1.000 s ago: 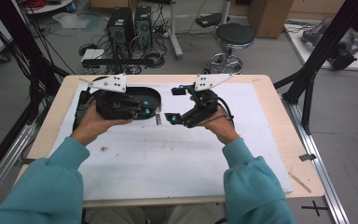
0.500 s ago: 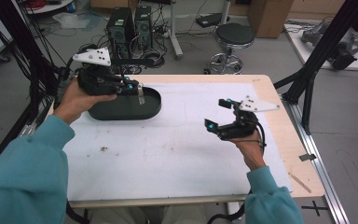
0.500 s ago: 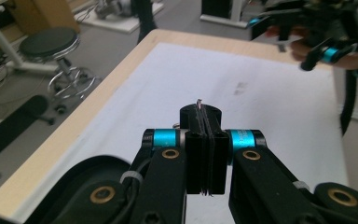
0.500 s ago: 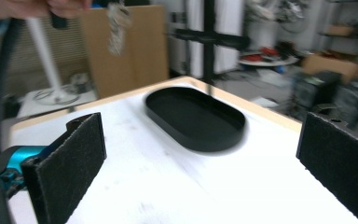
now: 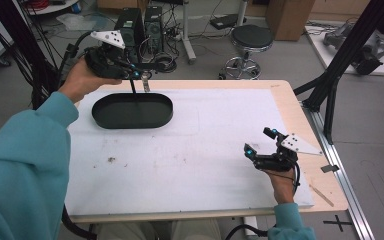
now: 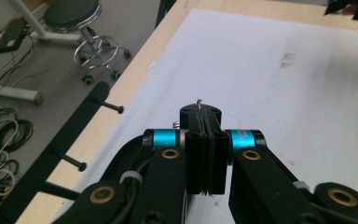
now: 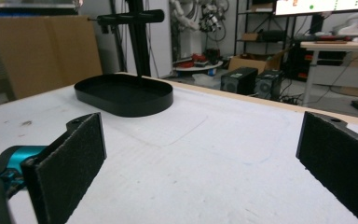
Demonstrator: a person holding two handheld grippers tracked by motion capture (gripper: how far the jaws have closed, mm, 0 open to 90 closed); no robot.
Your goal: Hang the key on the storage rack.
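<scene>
A thin metal hook (image 6: 198, 102) is pinched by the left gripper (image 5: 139, 77) above the black oval plastic tray (image 5: 132, 111); the right gripper (image 5: 259, 144) is held spread.

overhead forward-down, gripper views share tray (image 5: 132, 111)

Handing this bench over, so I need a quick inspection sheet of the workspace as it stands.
Surface: white sheet on a wooden table, faint smudges.
Job's things: black oval tray at the far left, with a post rising from it; small metal hook.
Clutter: dark specks; a thin stick at the right edge.
Grippers: left gripper shut on the hook, above the tray's far rim; right gripper open and empty, near right.
Cables: loose coils on the floor beyond the table.
Surroundings: stool, computer towers, black frame legs.
</scene>
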